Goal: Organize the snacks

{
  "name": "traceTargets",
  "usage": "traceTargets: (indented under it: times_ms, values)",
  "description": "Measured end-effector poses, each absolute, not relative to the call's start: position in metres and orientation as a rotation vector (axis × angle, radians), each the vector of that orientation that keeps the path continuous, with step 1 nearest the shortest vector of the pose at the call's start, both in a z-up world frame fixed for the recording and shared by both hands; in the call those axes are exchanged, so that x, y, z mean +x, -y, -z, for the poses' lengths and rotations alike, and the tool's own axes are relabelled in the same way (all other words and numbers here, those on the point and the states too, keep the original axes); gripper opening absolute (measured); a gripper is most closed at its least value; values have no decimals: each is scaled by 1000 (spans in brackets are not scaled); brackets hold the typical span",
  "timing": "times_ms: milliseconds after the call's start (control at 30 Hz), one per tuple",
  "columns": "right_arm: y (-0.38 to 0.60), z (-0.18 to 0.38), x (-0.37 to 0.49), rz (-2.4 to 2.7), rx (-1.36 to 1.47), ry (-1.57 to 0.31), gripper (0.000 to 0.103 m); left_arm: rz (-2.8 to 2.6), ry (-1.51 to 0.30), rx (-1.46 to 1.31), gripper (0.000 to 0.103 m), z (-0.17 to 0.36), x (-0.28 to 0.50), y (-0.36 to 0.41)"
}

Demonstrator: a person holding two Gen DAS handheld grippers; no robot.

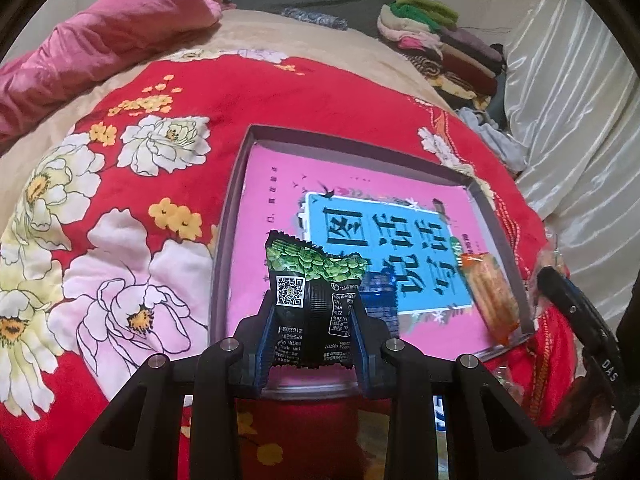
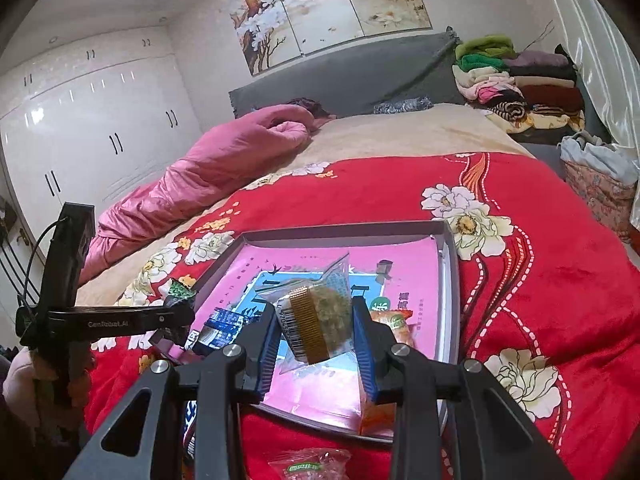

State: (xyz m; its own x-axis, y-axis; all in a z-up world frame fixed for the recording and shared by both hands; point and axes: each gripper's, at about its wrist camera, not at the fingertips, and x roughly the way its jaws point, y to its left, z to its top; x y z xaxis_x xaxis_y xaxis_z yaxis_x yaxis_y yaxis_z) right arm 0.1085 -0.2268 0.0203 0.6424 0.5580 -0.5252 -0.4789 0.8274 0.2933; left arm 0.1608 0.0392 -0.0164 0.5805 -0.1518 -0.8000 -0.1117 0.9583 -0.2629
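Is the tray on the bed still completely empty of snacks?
No. An orange snack packet and a blue packet already lie inside the tray, on its pink printed bottom.

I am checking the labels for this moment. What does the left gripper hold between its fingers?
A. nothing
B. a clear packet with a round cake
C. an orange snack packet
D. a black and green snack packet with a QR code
D: in the left wrist view, the left gripper is shut on the black and green snack packet, QR code visible.
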Motion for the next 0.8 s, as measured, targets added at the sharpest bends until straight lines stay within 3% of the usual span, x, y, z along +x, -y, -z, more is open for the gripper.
traceTargets:
  times_ms: [800]
  values:
    - [215,2,120,-598,109,-747,35,18,-974,-272,34,33,165,-26]
